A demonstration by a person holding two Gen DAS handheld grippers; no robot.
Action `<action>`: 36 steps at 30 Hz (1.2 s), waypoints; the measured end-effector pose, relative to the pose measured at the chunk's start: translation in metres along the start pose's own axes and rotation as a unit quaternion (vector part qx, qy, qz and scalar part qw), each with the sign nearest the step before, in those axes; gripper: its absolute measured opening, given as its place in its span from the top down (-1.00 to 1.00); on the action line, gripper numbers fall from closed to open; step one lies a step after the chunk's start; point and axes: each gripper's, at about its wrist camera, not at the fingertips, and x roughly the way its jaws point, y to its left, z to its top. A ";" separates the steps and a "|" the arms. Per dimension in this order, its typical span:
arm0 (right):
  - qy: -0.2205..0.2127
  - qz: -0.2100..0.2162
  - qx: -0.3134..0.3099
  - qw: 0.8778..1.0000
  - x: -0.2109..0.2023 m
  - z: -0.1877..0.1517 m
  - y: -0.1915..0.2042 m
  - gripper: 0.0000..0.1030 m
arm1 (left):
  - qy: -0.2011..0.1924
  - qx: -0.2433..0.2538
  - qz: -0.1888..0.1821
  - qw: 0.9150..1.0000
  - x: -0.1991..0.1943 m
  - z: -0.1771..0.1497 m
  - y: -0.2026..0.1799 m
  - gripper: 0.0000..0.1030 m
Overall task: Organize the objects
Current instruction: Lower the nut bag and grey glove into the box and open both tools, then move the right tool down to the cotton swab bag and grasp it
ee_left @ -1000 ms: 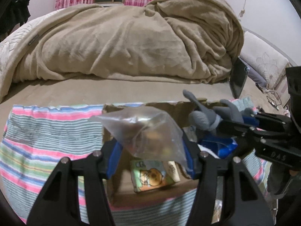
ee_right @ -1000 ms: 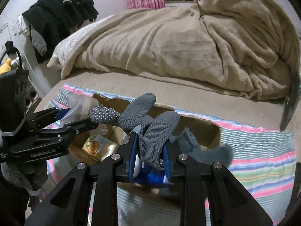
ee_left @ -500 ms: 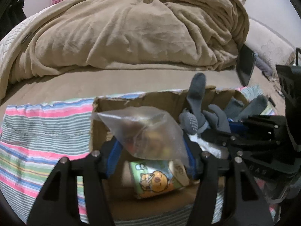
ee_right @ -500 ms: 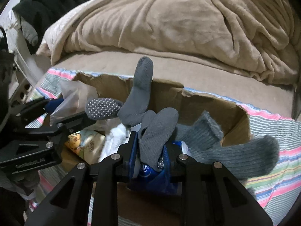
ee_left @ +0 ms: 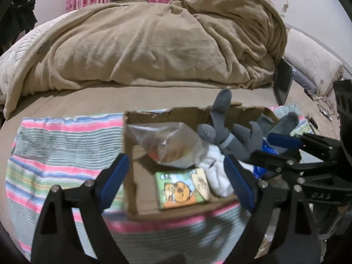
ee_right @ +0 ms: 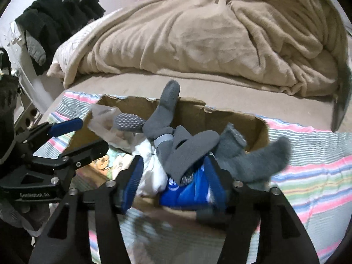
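Observation:
An open cardboard box (ee_left: 129, 154) (ee_right: 233, 118) sits on a striped cloth on the bed. In it lie a clear plastic bag (ee_left: 167, 145) (ee_right: 103, 118), grey socks (ee_left: 231, 136) (ee_right: 187, 149), a cartoon-printed packet (ee_left: 180, 189), white cloth (ee_left: 217, 171) and a blue item (ee_right: 187, 193). My left gripper (ee_left: 176, 180) (ee_right: 72, 136) is open and empty just above the box's near left part. My right gripper (ee_right: 173, 180) (ee_left: 270, 147) is open over the box's right part, the grey socks lying loose between its fingers.
A striped cloth (ee_left: 55, 149) (ee_right: 308, 171) covers the bed's near part. A heaped tan blanket (ee_left: 154, 39) (ee_right: 220, 33) fills the back. A dark phone (ee_left: 283, 81) leans at the right. Dark clothes (ee_right: 55, 11) hang at the left.
My left gripper opened and the plastic bag dropped into the box. My right gripper opened and released the grey socks onto the box contents. Both grippers drew back slightly.

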 end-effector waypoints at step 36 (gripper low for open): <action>0.022 0.007 0.041 0.999 -0.087 -0.107 0.034 -0.59 | -0.011 -0.032 -0.005 0.999 -0.132 -0.110 -0.004 -0.79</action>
